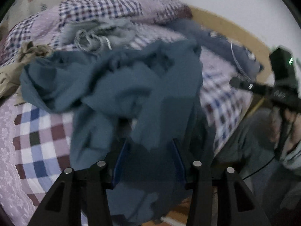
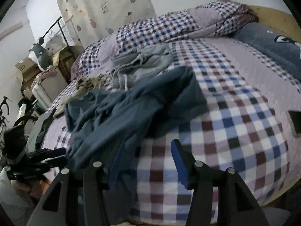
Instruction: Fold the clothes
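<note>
Crumpled teal-blue cotton garment (image 1: 116,82) sprawls unfolded across frame centre on checked quilt bed (image 2: 235,124); left gripper (image 1: 148,150) and right gripper (image 2: 148,154) fingers apart, seemingly gripping nothing; folding unstarted.

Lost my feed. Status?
Left gripper and right gripper open, holding nothing. Teal garment crumpled on checked bedspread. Grey garment behind.

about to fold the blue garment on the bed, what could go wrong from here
1. The blue garment lies bunched and partly hangs over the bed edge, so it may slide off.
2. The left claw is open with cloth between its fingers and may pinch several layers.
3. The grey garment and beige one lie close and could get dragged along.
</note>
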A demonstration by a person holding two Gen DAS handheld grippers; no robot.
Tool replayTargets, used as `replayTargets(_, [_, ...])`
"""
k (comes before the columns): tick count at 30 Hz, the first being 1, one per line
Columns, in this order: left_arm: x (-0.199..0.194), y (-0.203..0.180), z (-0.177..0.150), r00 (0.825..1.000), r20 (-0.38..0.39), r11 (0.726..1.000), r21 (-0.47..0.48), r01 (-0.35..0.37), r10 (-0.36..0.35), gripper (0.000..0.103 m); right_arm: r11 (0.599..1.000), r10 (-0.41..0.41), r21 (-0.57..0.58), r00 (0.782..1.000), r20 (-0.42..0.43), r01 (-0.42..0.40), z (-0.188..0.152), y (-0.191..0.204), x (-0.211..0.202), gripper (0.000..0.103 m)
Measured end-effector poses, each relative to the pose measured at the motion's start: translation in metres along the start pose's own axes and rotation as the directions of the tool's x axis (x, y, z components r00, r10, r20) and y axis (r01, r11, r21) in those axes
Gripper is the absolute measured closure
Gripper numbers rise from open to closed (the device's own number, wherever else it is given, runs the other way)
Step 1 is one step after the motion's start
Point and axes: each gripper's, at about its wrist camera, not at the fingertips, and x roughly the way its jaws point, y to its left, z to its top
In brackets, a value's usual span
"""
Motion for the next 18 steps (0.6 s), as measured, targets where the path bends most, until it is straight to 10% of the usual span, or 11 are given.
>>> replayTargets(3, [0.006,-0.015,-0.005,0.998,-0.027,0.999,0.02,0.051,-0.05,0.094,0.999,0.031,-0.021,0.999,-0.033,-0.032,-0.016,0.008,-0.001,0.048])
replayTargets(10, [-0.013,-0.058,-0.012,0.927,0.023,0.927,0.023,0.374,-0.374,0.101,0.978,0.184,-0.079,0.975,-0.125,-0.195,-0.05,0.032,-0.004,0.048])
replayTargets(15, [-0.023,-0.052,-0.012,0.981,0.095,0.984,-0.04,0.171,-0.167,0.095,0.932,0.353,-0.025,0.923,-0.153,-0.36,-0.061,0.033,-0.003,0.048])
replayTargets(18, [-0.028,-0.027,-0.01,0.989,0.144,0.99,-0.141,0.033,-0.012,0.058,0.941,0.331,-0.027,0.932,-0.151,-0.338,-0.063,0.03,-0.003,0.048])
